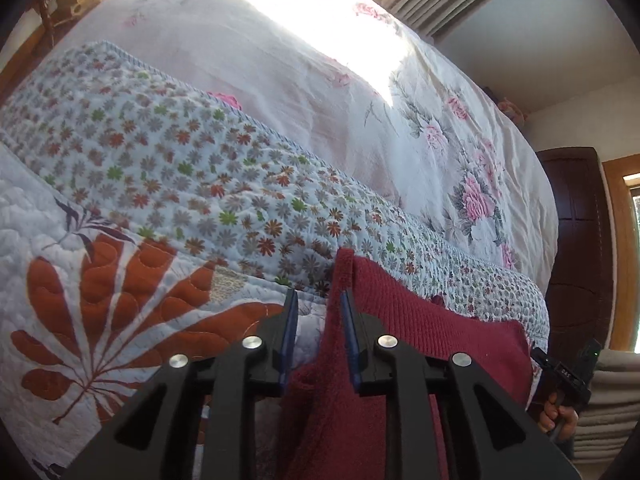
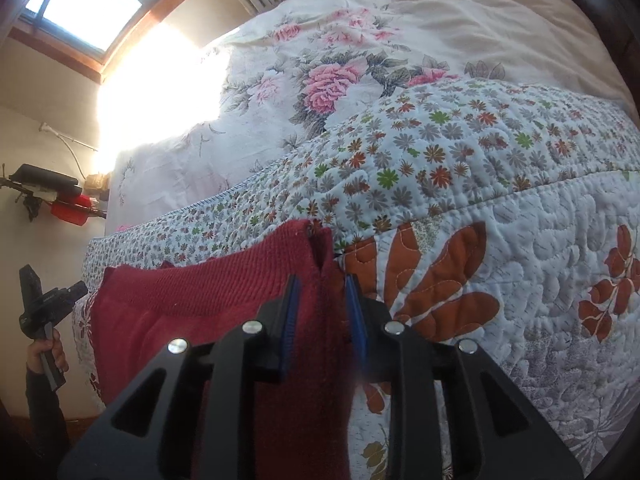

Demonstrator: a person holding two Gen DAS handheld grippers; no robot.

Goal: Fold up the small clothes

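A dark red knitted garment [image 1: 420, 320] hangs stretched between my two grippers above the bed. In the left wrist view my left gripper [image 1: 320, 294] is shut on one top corner, and the cloth pokes up past the blue pads and drops down between the fingers. In the right wrist view my right gripper [image 2: 322, 280] is shut on the opposite corner of the garment [image 2: 200, 300], whose cloth fills the gap between its fingers. The top edge sags slightly between the two grips. Each view shows the other gripper at the far end, held by a hand [image 1: 560, 416] [image 2: 48, 352].
Under the garment lies a quilted bedspread [image 1: 120, 260] with orange leaf prints and a small-flower border [image 2: 440, 152]. Beyond it is a white sheet with pink roses [image 1: 460, 140]. A dark wooden panel [image 1: 576, 240] stands at the bed's end. A sunlit window [image 2: 88, 4] and wall clutter [image 2: 60, 196] are beyond.
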